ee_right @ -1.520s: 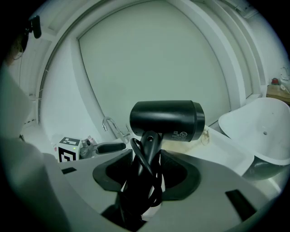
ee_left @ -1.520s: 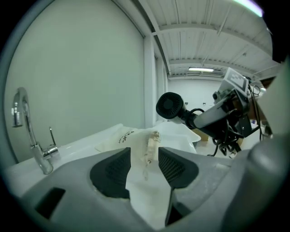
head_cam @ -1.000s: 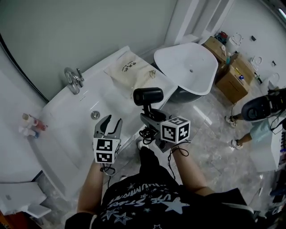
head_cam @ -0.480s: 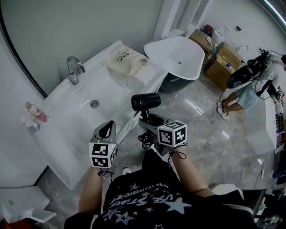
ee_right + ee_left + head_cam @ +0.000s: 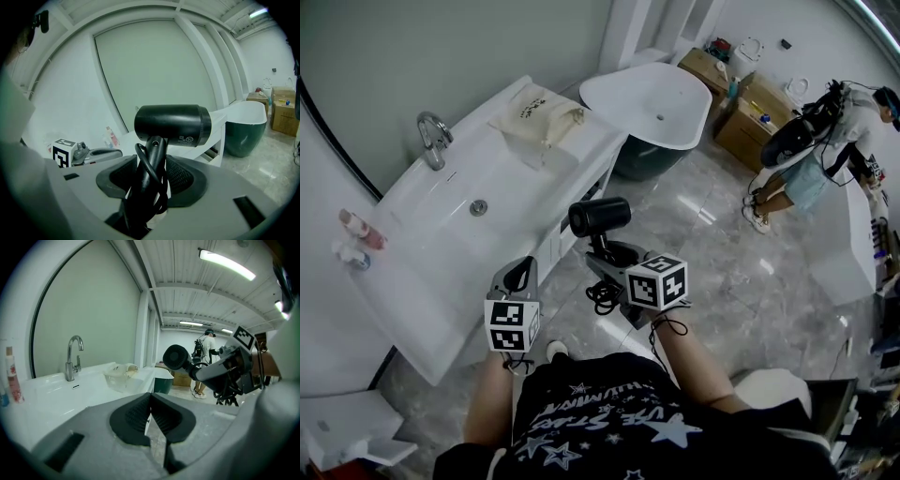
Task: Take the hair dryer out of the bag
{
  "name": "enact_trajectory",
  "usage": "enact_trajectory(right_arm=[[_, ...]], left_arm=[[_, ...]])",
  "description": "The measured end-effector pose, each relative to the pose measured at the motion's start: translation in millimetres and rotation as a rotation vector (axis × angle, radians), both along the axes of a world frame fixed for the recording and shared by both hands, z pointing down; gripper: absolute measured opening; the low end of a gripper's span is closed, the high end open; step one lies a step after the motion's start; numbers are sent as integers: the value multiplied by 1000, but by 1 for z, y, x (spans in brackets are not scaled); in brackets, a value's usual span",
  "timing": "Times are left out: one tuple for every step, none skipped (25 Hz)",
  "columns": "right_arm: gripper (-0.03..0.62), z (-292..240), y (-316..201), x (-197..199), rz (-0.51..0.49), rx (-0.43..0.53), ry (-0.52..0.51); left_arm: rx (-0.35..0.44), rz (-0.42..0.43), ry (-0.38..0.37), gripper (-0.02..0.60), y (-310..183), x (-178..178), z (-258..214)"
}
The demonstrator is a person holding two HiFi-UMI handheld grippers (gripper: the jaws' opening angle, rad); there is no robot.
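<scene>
The right hand-held gripper (image 5: 152,174) clamps the handle of the hair dryer (image 5: 172,125), with the cord (image 5: 149,161) wound into the same grip. The hair dryer is clear of the bag (image 5: 534,112), which lies on the bench (image 5: 502,173), well apart from it.

The left hand-held gripper (image 5: 151,416) has just been closing; its jaws now meet with nothing between them.

Probable faults:
- The heavy barrel sits above the jaws, so a jolt can pivot it in the grip.
- Pads bearing on cord rather than handle can slip, and a drop ends on the hard floor (image 5: 722,253).
- The hanging cord loop can snag.
</scene>
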State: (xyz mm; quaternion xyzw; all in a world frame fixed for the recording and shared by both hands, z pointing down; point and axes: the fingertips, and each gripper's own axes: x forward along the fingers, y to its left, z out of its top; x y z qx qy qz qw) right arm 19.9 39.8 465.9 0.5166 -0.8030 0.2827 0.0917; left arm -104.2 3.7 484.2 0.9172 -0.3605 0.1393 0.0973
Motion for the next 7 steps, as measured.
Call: enact_trajectory(right_arm=[[195, 0, 7, 5, 2, -2, -1], [195, 0, 15, 11, 4, -5, -4], [195, 0, 23, 18, 4, -7, -8], [195, -1, 31, 25, 5, -9, -13], [195, -2, 39, 32, 5, -10, -18], [195, -4, 47, 40, 6, -10, -22], [195, -5, 55, 48, 7, -10, -27]], left_arm=[[-5, -2, -1, 21, 6, 5, 0], [-10, -4, -2, 21, 12, 10, 0], [-11, -4, -2, 21, 19, 17, -2], [-9, -2, -3, 21, 27, 24, -5], [-5, 1, -3, 21, 34, 32, -8], [1, 6, -5, 21, 41, 40, -11], [7, 11, -7, 21, 48, 48, -14]])
